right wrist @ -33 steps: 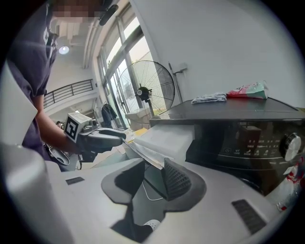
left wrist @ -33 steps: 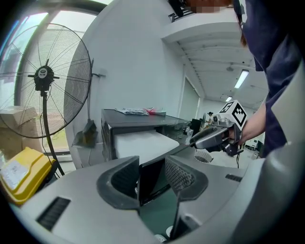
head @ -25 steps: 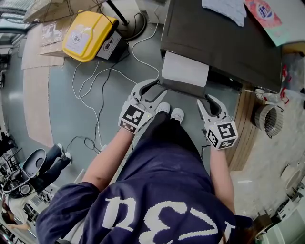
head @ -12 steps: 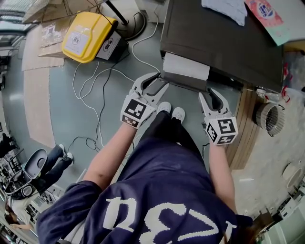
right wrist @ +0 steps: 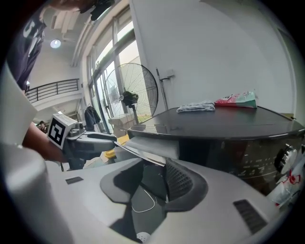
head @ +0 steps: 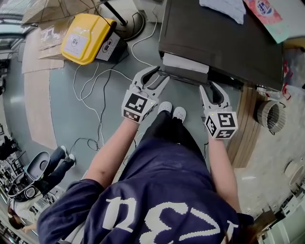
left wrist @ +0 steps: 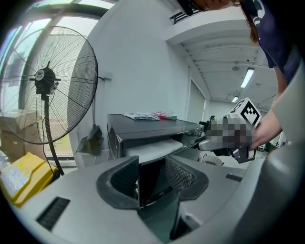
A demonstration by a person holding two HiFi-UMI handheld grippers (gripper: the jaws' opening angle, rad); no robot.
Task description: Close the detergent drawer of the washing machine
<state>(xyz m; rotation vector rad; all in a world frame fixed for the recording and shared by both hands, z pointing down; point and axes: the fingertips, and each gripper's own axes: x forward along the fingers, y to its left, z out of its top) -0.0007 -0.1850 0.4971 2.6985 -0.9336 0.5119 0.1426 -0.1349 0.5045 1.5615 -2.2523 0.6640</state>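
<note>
The detergent drawer (head: 186, 63) juts a short way out of the upper front of the washing machine (head: 224, 38), its pale top face showing under the dark lid. From the head view it lies between the two claws. The left claw (head: 155, 76) is at its left corner and the right claw (head: 213, 90) is just off its right end. The left gripper view shows more: that claw (left wrist: 152, 171) is released, pads apart, and the dark front panel of the drawer (left wrist: 155, 147) stands in the gap. Whether either pad touches it cannot be told. The right gripper view shows its claw (right wrist: 155, 178) also released. The drawer's front lip (right wrist: 152, 145) runs just above the gap, and only floor and a loop of white cable lie between the pads. That view also takes in the left claw from the side, reaching the drawer's far corner. A crumpled cloth (head: 224, 9) and a red-and-white packet (head: 264, 9) lie on the lid. Only the head view shows the person's white shoes (head: 172, 110) at the machine's foot. It alone also shows white cables (head: 95, 90) trailing over the grey floor and a yellow case (head: 88, 35) further off. The standing fan (left wrist: 47, 78) appears whole only in the gripper views.
</note>
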